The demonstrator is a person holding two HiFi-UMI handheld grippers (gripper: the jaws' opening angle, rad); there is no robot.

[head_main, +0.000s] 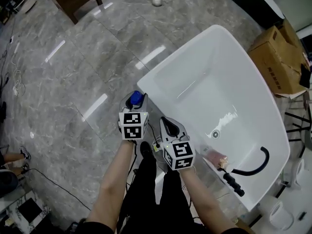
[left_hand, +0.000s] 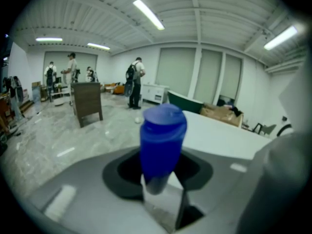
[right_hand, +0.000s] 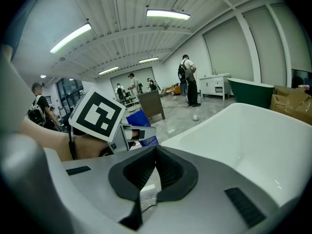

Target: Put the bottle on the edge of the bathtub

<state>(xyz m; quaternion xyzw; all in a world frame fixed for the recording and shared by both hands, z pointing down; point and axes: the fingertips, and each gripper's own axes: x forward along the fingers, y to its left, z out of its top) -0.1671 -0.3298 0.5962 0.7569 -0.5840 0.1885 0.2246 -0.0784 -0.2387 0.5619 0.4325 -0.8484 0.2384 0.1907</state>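
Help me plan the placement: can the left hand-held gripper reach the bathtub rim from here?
Probably yes: the left hand-held gripper, shut on the blue bottle, is just beside the bathtub rim, with nothing between them.

Bottle (head_main: 137,98) body hidden under left hand-held gripper (head_main: 134,104); cardboard box (head_main: 279,57) cut off.

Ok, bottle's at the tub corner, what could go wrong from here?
The bathtub rim looks narrow: the bottle in the left hand-held gripper, if set off-centre, may topple inside or onto the floor. The right hand-held gripper sits close beside it and could knock it.
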